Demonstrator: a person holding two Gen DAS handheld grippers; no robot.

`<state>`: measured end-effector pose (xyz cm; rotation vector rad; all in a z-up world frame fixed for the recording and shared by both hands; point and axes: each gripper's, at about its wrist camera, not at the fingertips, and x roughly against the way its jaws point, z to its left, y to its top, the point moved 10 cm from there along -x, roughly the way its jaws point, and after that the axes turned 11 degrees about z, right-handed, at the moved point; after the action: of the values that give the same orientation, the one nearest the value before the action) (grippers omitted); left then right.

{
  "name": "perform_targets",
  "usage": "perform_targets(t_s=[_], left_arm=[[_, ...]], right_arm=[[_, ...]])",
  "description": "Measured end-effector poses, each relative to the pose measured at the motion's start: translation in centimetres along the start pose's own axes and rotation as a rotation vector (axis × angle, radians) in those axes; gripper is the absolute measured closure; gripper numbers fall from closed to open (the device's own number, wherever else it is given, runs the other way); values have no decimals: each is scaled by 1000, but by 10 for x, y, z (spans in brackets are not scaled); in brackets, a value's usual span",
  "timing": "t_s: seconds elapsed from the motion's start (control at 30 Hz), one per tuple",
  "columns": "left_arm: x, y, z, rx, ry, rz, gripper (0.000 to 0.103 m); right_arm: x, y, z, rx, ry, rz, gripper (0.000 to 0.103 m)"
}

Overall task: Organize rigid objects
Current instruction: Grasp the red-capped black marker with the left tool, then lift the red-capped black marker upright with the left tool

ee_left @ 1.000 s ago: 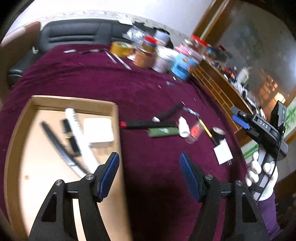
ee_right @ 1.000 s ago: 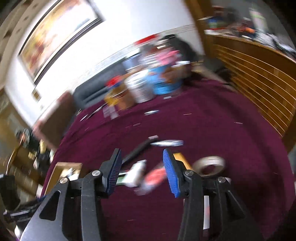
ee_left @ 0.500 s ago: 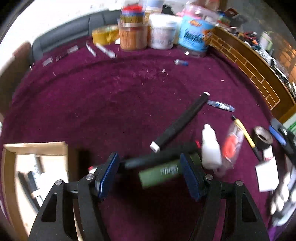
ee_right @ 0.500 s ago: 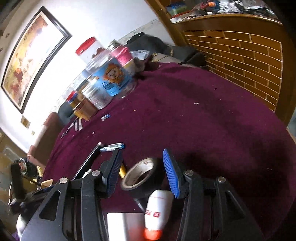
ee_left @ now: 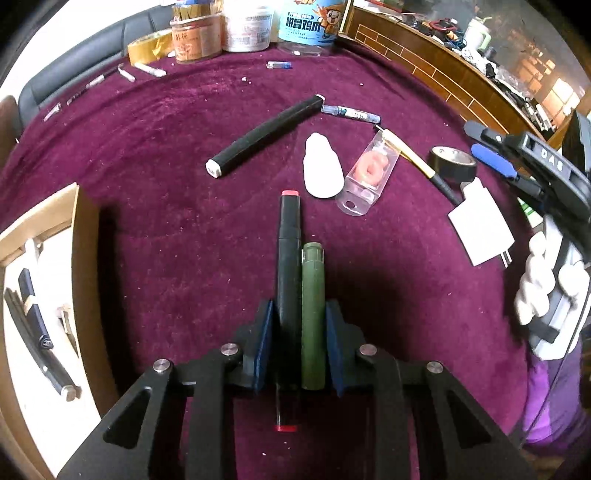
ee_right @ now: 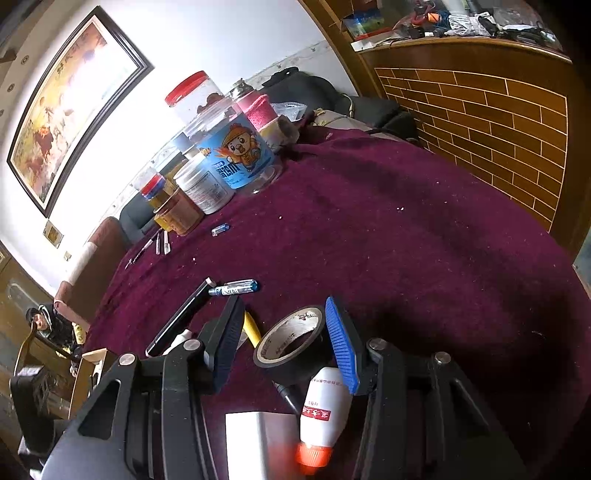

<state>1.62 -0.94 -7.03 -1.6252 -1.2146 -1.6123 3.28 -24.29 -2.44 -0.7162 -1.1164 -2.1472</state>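
Note:
My left gripper (ee_left: 299, 308) points down at the purple cloth, and its jaws are closing. Their blue pads press on a black marker (ee_left: 290, 236) with red ends and a green pen (ee_left: 313, 295), which lie side by side between them. My right gripper (ee_right: 283, 308) is open, and a black tape roll (ee_right: 291, 343) lies between its fingers. The right pad is at the roll's side, while the left pad stands apart from it. In the left wrist view the right gripper (ee_left: 493, 149) sits by the tape roll (ee_left: 452, 162), held by a white-gloved hand (ee_left: 546, 280).
A cardboard box (ee_left: 79, 240) at the left holds a knife and pens. Loose on the cloth are a second black marker (ee_left: 264, 134), a white bottle (ee_left: 321, 168), a clear packet (ee_left: 369, 173), a yellow pen (ee_left: 404, 151) and a white adapter (ee_left: 480, 223). Jars (ee_left: 245, 27) stand at the far edge.
My left gripper swung from over the box to the black marker and green pen and closed around them. My right gripper came down around the tape roll, then held still.

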Motion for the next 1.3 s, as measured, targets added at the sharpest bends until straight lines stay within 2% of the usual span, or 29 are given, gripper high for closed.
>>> perform_targets(t_s=[0.1, 0.17, 0.23, 0.3, 0.37, 0.43, 0.53, 0.73, 0.8, 0.83, 0.87, 0.9, 1.0, 1.1, 1.17, 1.2, 1.3], left_arm=[[1, 3, 3, 39, -31, -20, 78], [0, 10, -2, 52, -56, -25, 67], [0, 10, -10, 49, -66, -31, 65], [4, 7, -30, 26, -198, -35, 65], [13, 6, -38, 40, -267, -60, 65], [22, 9, -30, 70, -233, -105, 65], [21, 8, -18, 98, -157, -106, 65], [7, -1, -41, 23, -128, -84, 65], [-2, -2, -40, 14, -43, -62, 66], [-1, -3, -37, 10, -19, -73, 75], [0, -5, -34, 17, -3, -67, 89], [1, -7, -27, 31, 14, -65, 92], [2, -14, -14, 66, 12, -65, 92], [0, -13, -15, 56, 34, -85, 90], [-1, -8, -21, 56, 30, -107, 73], [-1, -6, -25, 53, 27, -117, 69], [-4, -1, -31, 8, 115, -161, 71]], right_arm=[[0, -1, 0, 9, -10, 1, 59], [0, -1, 0, 13, -17, 0, 59], [-3, -1, -1, 12, -20, 9, 59], [-6, -3, -2, 10, -24, 22, 59], [-6, -3, -3, 11, -28, 24, 59], [-6, -4, -3, 8, -26, 24, 59], [-5, -4, -3, 8, -25, 23, 59], [-3, -2, -1, 18, -31, 10, 59], [-1, -1, -1, 22, -38, 4, 59], [-1, -1, -2, 23, -43, 0, 59], [0, -1, -2, 23, -45, -4, 59], [1, 0, -2, 22, -45, -9, 59], [2, 1, -1, 23, -43, -13, 59], [2, 0, 0, 31, -45, -11, 59], [1, 0, -1, 35, -56, -13, 59], [1, 0, -2, 34, -64, -16, 59], [3, 2, -6, 24, -75, -28, 59]])
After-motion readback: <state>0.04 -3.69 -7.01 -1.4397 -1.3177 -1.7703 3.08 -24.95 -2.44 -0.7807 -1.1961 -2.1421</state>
